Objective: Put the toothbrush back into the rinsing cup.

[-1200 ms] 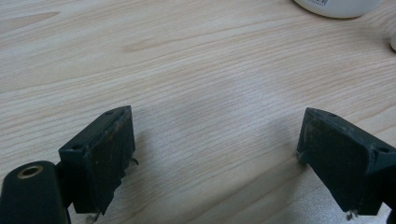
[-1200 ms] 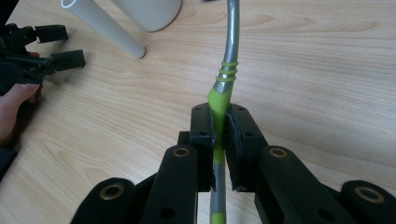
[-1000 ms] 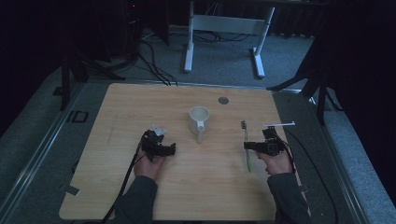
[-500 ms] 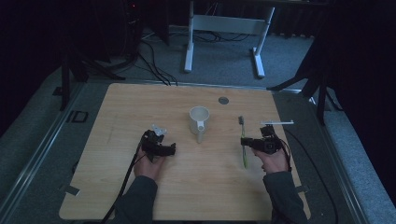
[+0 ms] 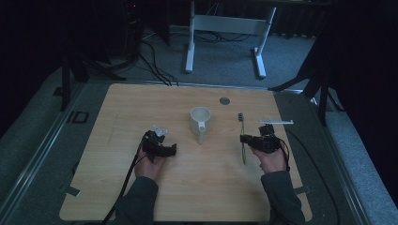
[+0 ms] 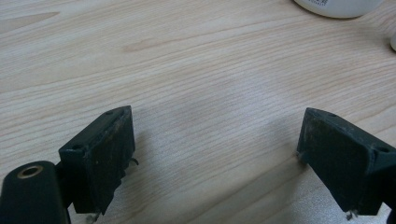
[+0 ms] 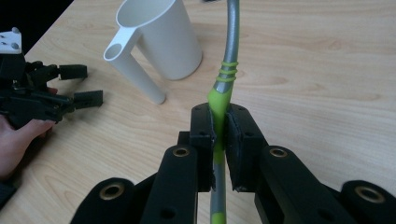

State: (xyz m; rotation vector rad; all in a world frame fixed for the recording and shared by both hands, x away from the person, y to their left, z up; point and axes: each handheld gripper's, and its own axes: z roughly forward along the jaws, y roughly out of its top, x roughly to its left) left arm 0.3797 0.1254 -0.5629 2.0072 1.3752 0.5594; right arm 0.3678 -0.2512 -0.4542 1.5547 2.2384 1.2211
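light wooden desk [image 5: 112,187], dim room. white cup [image 5: 200,121] with a long hollow handle stands upright near the middle of the desk, handle toward the near side. left gripper [image 5: 170,150] held in the person's left hand [image 5: 149,165], left of and a little nearer than the cup, low over the desk and pointing right; in the left gripper view its two black jaws stand wide apart with only bare wood between them, and the base of the cup sits at the far edge of that view. right gripper [image 5: 243,139] held in the right hand [image 5: 272,159], right of the cup, pointing left; jaws closed tight on a toothbrush [image 5: 243,140] with a green and grey handle. in the right gripper view the pads clamp the green part of the handle, the grey neck rising away beyond them; the brush head is cut off at the top of that view. in the high view the toothbrush runs near-to-far, bristle head at the far end, near end of the handle past the jaws; whether it touches the desk cannot be told. a small dark round disc [image 5: 225,100] lies on the desk far of the cup. a thin pale bar [image 5: 276,122] lies just far of the right gripper.
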